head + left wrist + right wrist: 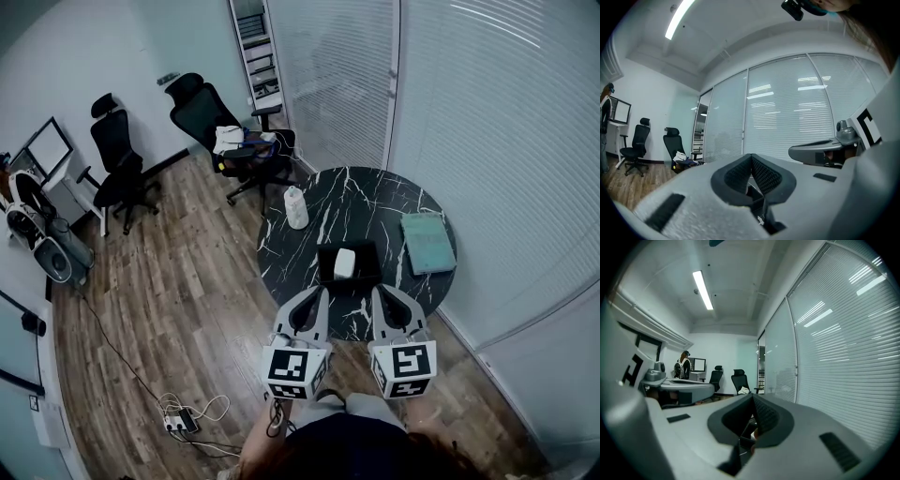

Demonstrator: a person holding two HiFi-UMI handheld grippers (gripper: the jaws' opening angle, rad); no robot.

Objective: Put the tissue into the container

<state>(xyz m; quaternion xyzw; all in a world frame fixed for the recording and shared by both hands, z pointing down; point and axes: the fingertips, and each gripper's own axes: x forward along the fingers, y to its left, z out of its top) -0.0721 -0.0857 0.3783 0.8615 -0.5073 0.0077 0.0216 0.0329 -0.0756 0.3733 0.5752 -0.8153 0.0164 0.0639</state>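
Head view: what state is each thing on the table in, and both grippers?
tissue: lying inside the container
container: upright, open top
white roll: standing upright
teal book: closed, lying flat
left gripper: shut, empty
right gripper: shut, empty

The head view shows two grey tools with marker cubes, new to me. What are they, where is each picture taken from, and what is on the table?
They are hand tools, not a robot: a person holds the left gripper and the right gripper. The head view comes from a camera on the person's head; the other two from cameras on the grippers. On the round table: a black container with a white tissue pack inside, a white roll, a green pad. Both grippers are shut and empty.
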